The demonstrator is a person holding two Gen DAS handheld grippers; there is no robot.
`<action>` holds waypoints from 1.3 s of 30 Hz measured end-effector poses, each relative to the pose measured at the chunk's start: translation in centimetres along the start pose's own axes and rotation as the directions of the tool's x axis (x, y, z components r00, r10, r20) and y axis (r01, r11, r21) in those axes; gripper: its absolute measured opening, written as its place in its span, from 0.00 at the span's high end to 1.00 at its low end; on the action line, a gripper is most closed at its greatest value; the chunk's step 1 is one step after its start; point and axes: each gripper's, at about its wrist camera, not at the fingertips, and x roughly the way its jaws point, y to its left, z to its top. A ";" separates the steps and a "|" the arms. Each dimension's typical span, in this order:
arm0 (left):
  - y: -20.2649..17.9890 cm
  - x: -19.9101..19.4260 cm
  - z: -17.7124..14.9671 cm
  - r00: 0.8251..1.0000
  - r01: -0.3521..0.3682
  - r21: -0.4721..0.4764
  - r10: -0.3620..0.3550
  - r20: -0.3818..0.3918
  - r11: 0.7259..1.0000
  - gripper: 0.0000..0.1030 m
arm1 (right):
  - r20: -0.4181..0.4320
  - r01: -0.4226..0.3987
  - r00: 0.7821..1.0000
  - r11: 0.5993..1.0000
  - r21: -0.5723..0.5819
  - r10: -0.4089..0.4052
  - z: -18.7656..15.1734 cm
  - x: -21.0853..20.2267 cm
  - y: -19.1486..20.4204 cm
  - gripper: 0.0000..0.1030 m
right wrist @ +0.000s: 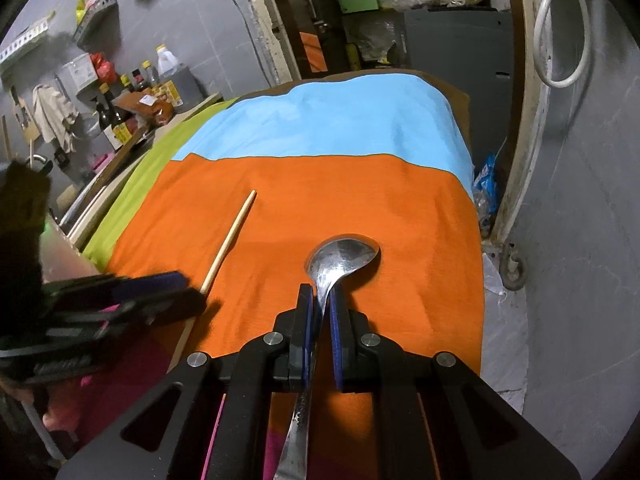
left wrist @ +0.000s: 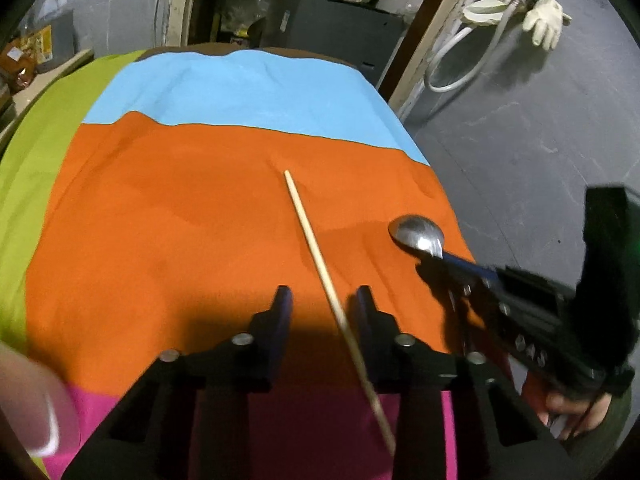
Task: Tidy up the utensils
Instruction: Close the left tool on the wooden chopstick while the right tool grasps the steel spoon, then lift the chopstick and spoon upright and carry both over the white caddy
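Left wrist view: the left tool [left wrist: 323, 296] stands partly apart around a wooden chopstick [left wrist: 316, 252], pads not pressing it; right wrist view: the right tool [right wrist: 321, 296] clamps a metal spoon [right wrist: 342, 254] near the bench's right edge; striped cloth [right wrist: 360, 200] covers the bench.

left claw [left wrist: 323, 295] angled down, jaws parted, right claw [right wrist: 320, 294] clamped shut

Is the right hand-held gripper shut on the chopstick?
No: in the right wrist view the right hand-held gripper is clamped on the spoon, while the chopstick lies off to its left.
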 end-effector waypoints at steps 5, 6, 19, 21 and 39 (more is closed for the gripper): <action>0.6 0.9 1.7 0.998 0.025 -0.036 -0.028 -0.059 0.999 0.89 | -0.036 -0.032 0.999 0.998 0.046 0.033 0.4 0.8 -0.5 0.94; 0.6 1.1 1.8 0.997 0.034 -0.043 -0.037 -0.071 0.999 0.90 | -0.048 -0.042 0.998 0.997 0.063 0.045 0.5 1.2 -0.6 0.93; 1.8 -0.1 1.1 0.983 0.119 -0.099 -0.132 -0.129 0.988 0.98 | 0.049 -0.073 0.997 0.986 0.149 0.067 0.0 0.0 -0.8 0.97; 1.3 -1.2 0.3 0.989 0.116 -0.069 -0.122 -0.080 0.991 0.98 | 0.098 -0.051 0.994 0.990 0.133 0.038 -0.3 -0.9 -0.2 0.97; -1.0 -12.4 -5.5 0.898 -0.021 0.019 0.011 0.440 1.000 0.98 | 0.417 0.134 0.905 0.987 -0.092 -0.084 -2.1 -7.4 8.4 0.98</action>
